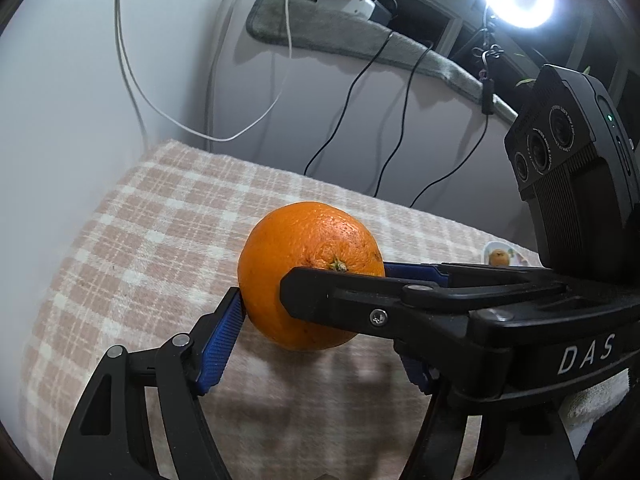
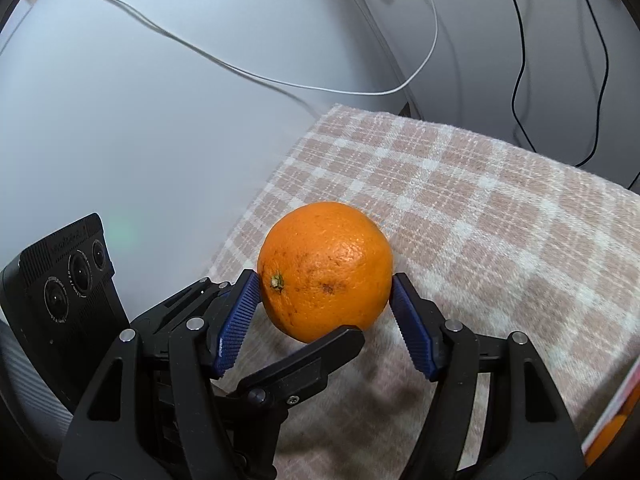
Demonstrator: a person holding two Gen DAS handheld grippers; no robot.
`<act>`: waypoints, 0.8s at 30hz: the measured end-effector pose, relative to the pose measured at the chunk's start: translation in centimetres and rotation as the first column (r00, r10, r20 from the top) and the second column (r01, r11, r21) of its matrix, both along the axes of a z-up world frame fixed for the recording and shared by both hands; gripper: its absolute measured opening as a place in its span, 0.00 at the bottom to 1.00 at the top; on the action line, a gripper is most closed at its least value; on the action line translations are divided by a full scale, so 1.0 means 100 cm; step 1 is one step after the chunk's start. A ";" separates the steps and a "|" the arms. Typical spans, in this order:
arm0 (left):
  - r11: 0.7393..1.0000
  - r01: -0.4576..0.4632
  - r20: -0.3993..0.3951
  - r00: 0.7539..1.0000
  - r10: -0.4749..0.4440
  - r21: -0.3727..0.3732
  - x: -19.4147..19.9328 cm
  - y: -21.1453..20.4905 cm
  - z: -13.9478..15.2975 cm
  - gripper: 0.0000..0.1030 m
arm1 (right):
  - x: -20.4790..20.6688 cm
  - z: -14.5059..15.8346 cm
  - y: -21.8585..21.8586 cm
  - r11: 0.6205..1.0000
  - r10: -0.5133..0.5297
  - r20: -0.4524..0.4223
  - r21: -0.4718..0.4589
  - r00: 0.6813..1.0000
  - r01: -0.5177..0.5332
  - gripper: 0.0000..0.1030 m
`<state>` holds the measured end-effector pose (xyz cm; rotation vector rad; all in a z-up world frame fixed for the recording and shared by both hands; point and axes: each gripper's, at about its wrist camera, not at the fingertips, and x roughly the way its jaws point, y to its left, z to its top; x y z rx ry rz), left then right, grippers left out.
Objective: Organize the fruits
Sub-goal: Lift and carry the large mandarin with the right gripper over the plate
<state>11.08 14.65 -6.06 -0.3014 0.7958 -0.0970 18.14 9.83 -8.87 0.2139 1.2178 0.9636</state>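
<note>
Two fisheye wrist views of one navel orange [image 1: 304, 236] gripped by both of my tools at once, over a pink-and-cream checked blanket [image 1: 132, 240] spread on a raised surface against a pale wall. I cannot tell what lies under the blanket. My left gripper [image 1: 308, 312] has one blue ribbed pad pressed to the orange's left side. Its other finger is hidden in its own view, but in the right wrist view it shows as a black finger touching the fruit from below, so I read these jaws as clamped on the orange. My right gripper [image 2: 326, 284] crosses it: its two blue pads bear on opposite flanks of the fruit, jaws clenched on the same orange. The fruit sits near the blanket's left edge, towards the front, with its stem end facing the left gripper's camera. A soft shadow on the cloth beneath suggests it is just clear of the blanket, though I cannot be sure. At the far right edge of the blanket a small plate [image 1: 486, 254] carries another orange fruit [image 1: 498, 258]. I judge the sorting partly done: one fruit is already placed, and this orange is in hand and not yet delivered. Cables hang down the wall behind.
</note>
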 end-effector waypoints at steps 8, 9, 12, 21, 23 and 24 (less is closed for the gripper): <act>1.000 0.020 0.042 0.999 -0.021 0.021 -0.017 -0.024 0.017 0.68 | -0.019 0.022 -0.028 1.000 -0.015 0.053 0.019 0.998 0.014 0.68; 0.999 0.024 0.046 0.999 -0.025 0.022 -0.019 -0.029 0.019 0.68 | -0.022 0.025 -0.032 1.000 -0.018 0.060 0.020 0.998 0.016 0.68; 0.999 0.038 0.059 0.997 -0.039 0.028 -0.023 -0.041 0.026 0.68 | -0.028 0.031 -0.045 0.999 -0.028 0.073 0.022 0.997 0.027 0.68; 0.994 0.102 0.100 0.989 -0.106 0.042 -0.034 -0.083 0.044 0.68 | -0.039 0.052 -0.095 0.996 -0.083 0.109 0.043 0.991 0.079 0.68; 0.992 0.121 0.107 0.986 -0.125 0.048 -0.035 -0.093 0.047 0.68 | -0.040 0.056 -0.109 0.994 -0.099 0.114 0.048 0.989 0.094 0.68; 0.990 0.130 0.109 0.985 -0.134 0.049 -0.035 -0.098 0.047 0.68 | -0.041 0.058 -0.116 0.994 -0.106 0.116 0.049 0.988 0.101 0.68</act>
